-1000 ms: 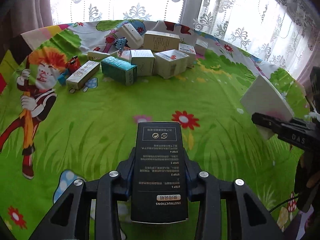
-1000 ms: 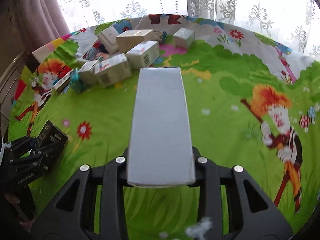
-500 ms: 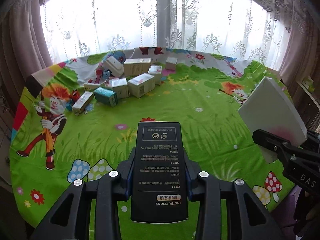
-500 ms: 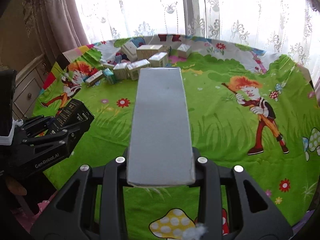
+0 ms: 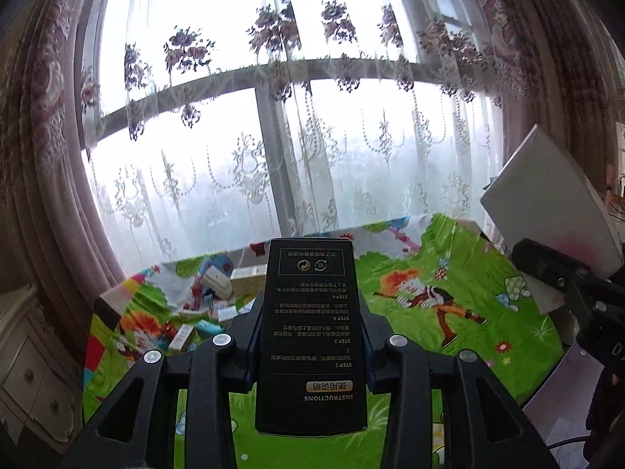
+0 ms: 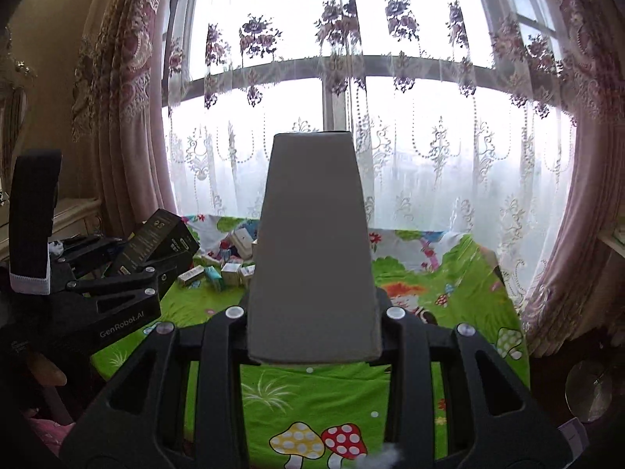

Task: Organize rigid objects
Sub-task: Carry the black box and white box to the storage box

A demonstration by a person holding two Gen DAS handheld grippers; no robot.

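My left gripper (image 5: 310, 336) is shut on a black box (image 5: 310, 324) printed with instructions and holds it high, in front of the table's near edge. My right gripper (image 6: 314, 312) is shut on a plain grey-white box (image 6: 312, 246), also held up and back from the table. The white box shows at the right of the left wrist view (image 5: 547, 199). The black box shows at the left of the right wrist view (image 6: 156, 242). A pile of small boxes (image 5: 218, 305) lies at the table's far left, partly hidden by the black box; it also shows in the right wrist view (image 6: 226, 265).
The table wears a green cartoon cloth (image 5: 429, 301) with mushrooms and a red-haired figure. A lace-curtained window (image 5: 273, 136) stands behind it. A cream cabinet (image 5: 27, 363) is at the left, and heavy pink curtains (image 6: 578, 211) hang at the right.
Both grippers have pulled back and up from the table with their boxes still held. The views now tilt toward the window, and the pile of boxes looks smaller and farther.
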